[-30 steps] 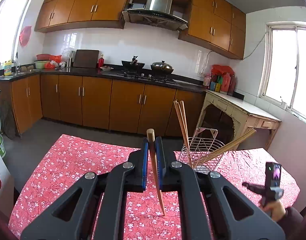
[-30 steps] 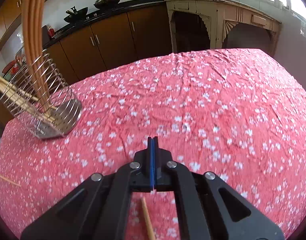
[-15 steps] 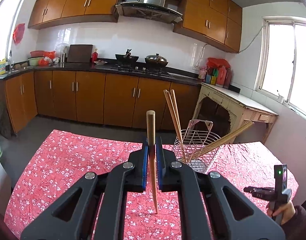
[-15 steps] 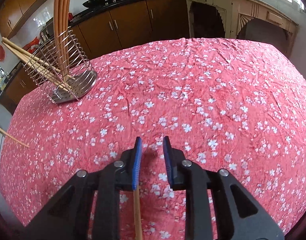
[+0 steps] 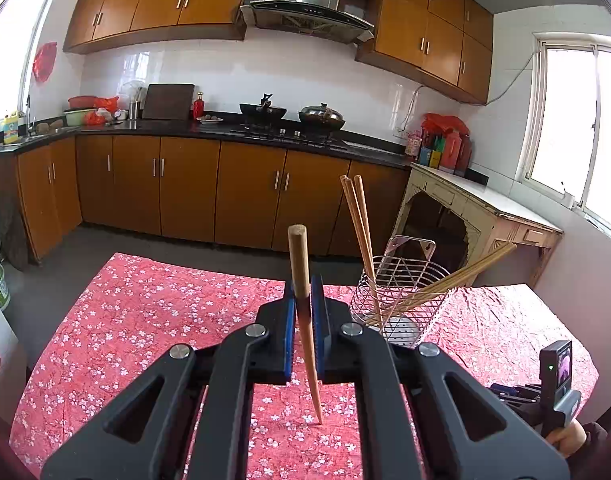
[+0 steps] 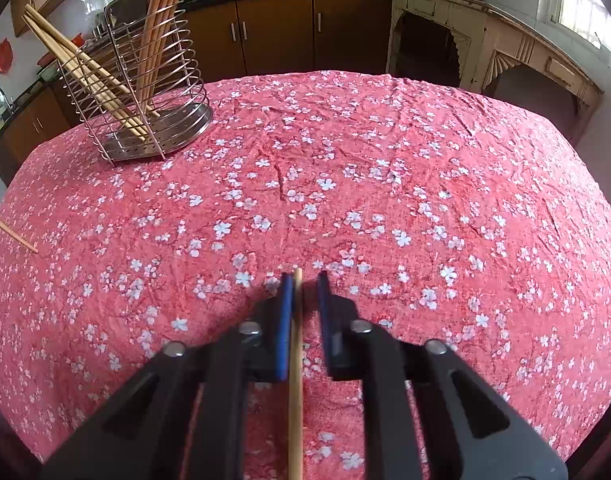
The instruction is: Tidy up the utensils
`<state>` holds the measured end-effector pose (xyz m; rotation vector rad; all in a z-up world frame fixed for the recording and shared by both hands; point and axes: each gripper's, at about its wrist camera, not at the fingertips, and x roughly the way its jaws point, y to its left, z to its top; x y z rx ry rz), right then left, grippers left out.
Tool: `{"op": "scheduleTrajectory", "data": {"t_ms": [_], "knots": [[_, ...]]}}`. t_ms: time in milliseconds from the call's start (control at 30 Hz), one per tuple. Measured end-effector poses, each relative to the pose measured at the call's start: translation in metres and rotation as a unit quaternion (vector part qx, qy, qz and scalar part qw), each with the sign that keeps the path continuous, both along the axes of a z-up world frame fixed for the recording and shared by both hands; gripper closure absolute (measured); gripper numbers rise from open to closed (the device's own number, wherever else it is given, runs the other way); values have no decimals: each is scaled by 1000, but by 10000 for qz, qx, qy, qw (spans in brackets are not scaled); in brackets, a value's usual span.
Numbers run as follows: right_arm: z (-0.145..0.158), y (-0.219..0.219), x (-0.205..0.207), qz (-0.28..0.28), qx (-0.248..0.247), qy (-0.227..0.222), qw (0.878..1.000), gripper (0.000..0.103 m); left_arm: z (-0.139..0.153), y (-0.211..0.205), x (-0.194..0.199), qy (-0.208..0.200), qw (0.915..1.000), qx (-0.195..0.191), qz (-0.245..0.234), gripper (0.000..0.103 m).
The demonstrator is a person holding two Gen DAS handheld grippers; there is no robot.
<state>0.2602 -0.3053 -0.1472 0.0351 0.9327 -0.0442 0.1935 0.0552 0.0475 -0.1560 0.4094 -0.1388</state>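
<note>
A kitchen table under a red floral cloth (image 6: 385, 184): the left gripper (image 5: 301, 308) clamps one wooden chopstick (image 5: 301, 280) nearly upright, tip down over the cloth, while the wire utensil holder (image 5: 401, 296) — several chopsticks (image 5: 359, 232) already leaning inside — stands just to its right. The right gripper (image 6: 305, 300), jaws narrowly parted, straddles another chopstick (image 6: 295, 380) lying on the cloth. Best carried across and lowered tip-first, clearing the rim and the sticks within before letting go.

bright daylight pouring in from the windows (image 5: 577, 120), blown out white there, soft shadows on the tablecloth (image 6: 385, 184), heavy fisheye bending and dark corners, right gripper (image 6: 305, 292) fingers a bit blurry
</note>
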Motion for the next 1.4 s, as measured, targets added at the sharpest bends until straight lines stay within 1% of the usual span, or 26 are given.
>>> {"op": "scheduleTrajectory", "data": {"t_ms": [133,233,400,500,600,667,800,900,933,967,1033,1100,1133,1167,1233,1267,1333,1400], "knots": [[1,-3,4,-54,49,-22,10000,98,0,0,1,18,10000,-1,-12,96],[4,-8,15,-125,221,-30,9997,98,-1,0,3,46,10000,1,-22,96],[31,-16,39,-241,334,-425,9982,98,1,-2,6,56,10000,9,-29,96],[39,-24,61,-359,407,-501,9973,98,2,-4,7,44,10000,28,-39,96],[36,-32,82,-476,524,-444,9965,98,3,-6,7,37,9999,63,-70,96],[30,-35,94,-531,555,-295,9966,98,3,-8,8,34,9999,82,-79,96],[16,-36,107,-578,564,-41,9967,97,2,-10,12,52,9999,88,-89,96],[11,-35,108,-577,503,31,9971,95,1,-12,13,66,9999,109,-97,96],[11,-36,108,-590,490,37,9970,94,1,-12,14,72,9999,108,-102,96],[10,-35,109,-590,474,66,9971,90,1,-13,15,73,9999,111,-103,96],[6,-36,112,-581,365,137,9975,88,1,-14,14,77,9998,119,-106,96],[5,-33,111,-552,223,90,9982,88,0,-15,14,80,9998,126,-106,96],[4,-32,112,-560,150,79,9983,94,0,-15,15,81,9998,128,-103,96],[4,-33,112,-586,141,51,9982,97,0,-15,14,86,9998,131,-103,96],[6,-37,111,-655,300,41,9974,97,0,-16,14,94,9998,118,-105,96],[8,-40,109,-714,388,-16,9967,97,1,-16,14,89,9998,110,-109,96],[21,-50,102,-789,537,-268,9951,97,2,-16,13,74,9999,100,-113,96],[39,-60,95,-837,697,-561,9925,97,4,-16,12,51,9999,98,-115,96]]}}
